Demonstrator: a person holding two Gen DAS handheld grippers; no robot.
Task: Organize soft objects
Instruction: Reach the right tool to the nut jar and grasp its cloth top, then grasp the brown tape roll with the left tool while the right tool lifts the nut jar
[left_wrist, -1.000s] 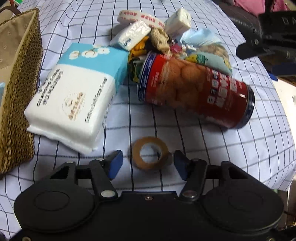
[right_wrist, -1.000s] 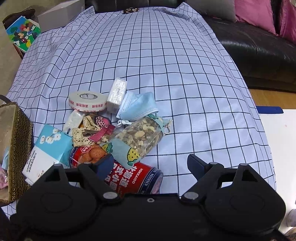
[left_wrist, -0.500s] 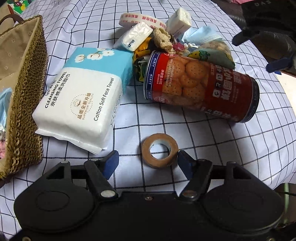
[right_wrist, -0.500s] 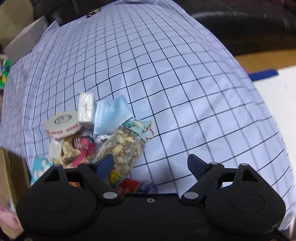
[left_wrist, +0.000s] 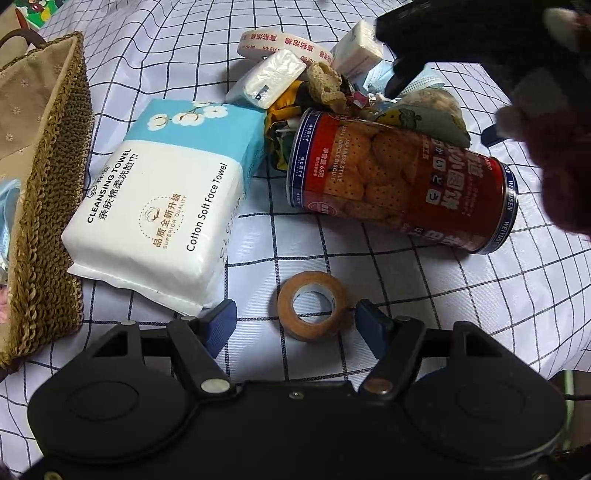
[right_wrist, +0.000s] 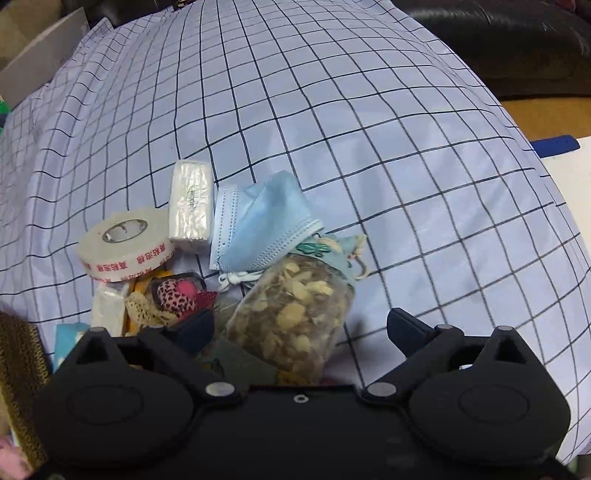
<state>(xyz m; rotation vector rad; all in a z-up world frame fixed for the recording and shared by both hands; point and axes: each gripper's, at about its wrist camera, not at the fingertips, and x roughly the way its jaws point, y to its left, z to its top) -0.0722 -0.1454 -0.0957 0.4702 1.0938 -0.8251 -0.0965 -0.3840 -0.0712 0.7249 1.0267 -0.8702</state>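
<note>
Left gripper (left_wrist: 295, 319) points down at the checked cloth (left_wrist: 461, 295), jaws part open with the brown tape roll (left_wrist: 312, 310) between them, pads not touching it, nothing gripped. Woven basket (left_wrist: 51, 221) far to its left, face towel pack (left_wrist: 162, 206) ahead-left, red biscuit can (left_wrist: 402, 184) ahead-right. Right gripper (right_wrist: 301, 326) jaws have just been opening, now wide, straddling the nut bag (right_wrist: 291, 317) with no contact. Blue face mask (right_wrist: 258, 225) just ahead of it, white tape roll (right_wrist: 125, 247) ahead-left.
</note>
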